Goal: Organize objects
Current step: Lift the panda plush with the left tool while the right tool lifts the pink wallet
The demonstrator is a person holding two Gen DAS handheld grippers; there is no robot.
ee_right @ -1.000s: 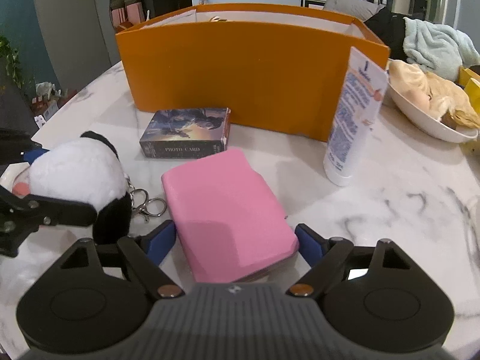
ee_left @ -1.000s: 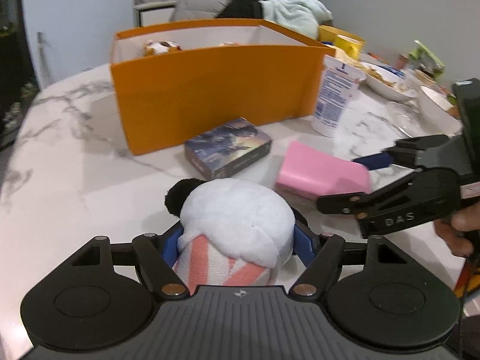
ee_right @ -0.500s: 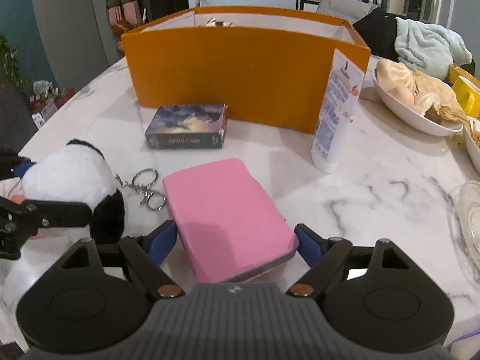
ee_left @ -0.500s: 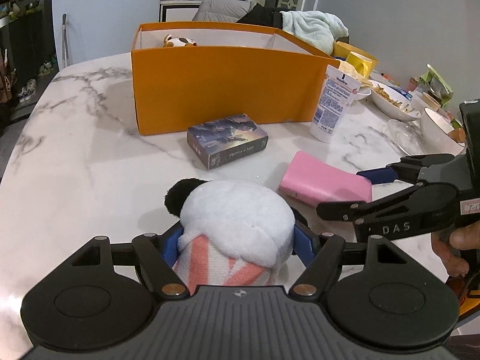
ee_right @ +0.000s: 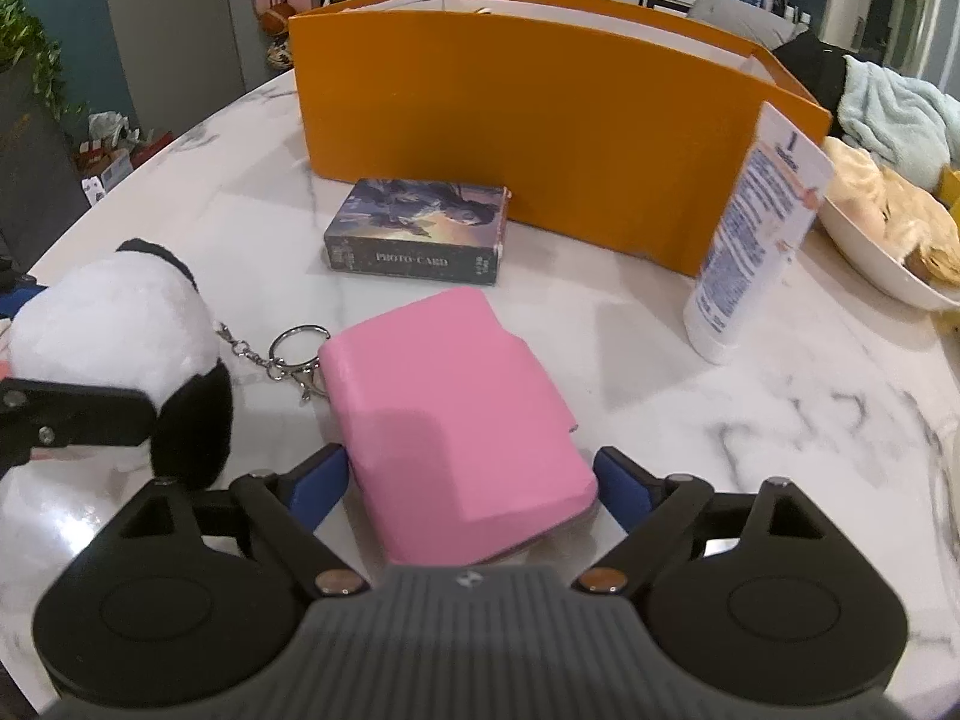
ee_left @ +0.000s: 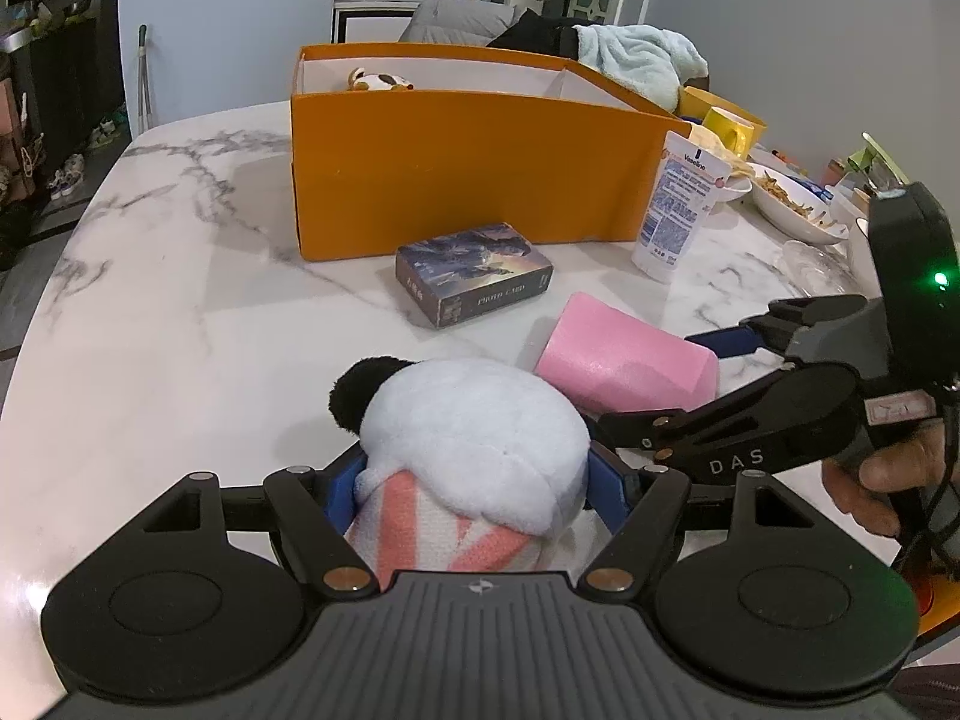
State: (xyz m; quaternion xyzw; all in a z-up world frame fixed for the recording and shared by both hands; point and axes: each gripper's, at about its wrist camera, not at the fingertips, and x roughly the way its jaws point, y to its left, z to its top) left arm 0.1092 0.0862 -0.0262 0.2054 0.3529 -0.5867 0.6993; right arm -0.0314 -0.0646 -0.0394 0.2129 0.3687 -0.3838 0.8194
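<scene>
My left gripper (ee_left: 474,495) is shut on a white and black panda plush keychain (ee_left: 474,438) in a pink striped garment; its key ring (ee_right: 294,354) hangs free. My right gripper (ee_right: 468,483) is shut on a pink case (ee_right: 456,414), also seen in the left wrist view (ee_left: 624,360), lifted above the marble table (ee_left: 180,324). An orange box (ee_left: 468,180) stands beyond, with a small plush toy (ee_left: 378,81) inside. A dark photo-card box (ee_left: 474,273) lies in front of it.
A white Vaseline tube (ee_left: 681,210) stands upright right of the orange box. Bowls of food (ee_right: 894,240) and a yellow mug (ee_left: 729,129) crowd the table's right side. A light blue towel (ee_left: 636,57) lies behind the box.
Both grippers have risen and drawn back from the orange box with the panda plush and the pink case held. The key ring has come off the table.
</scene>
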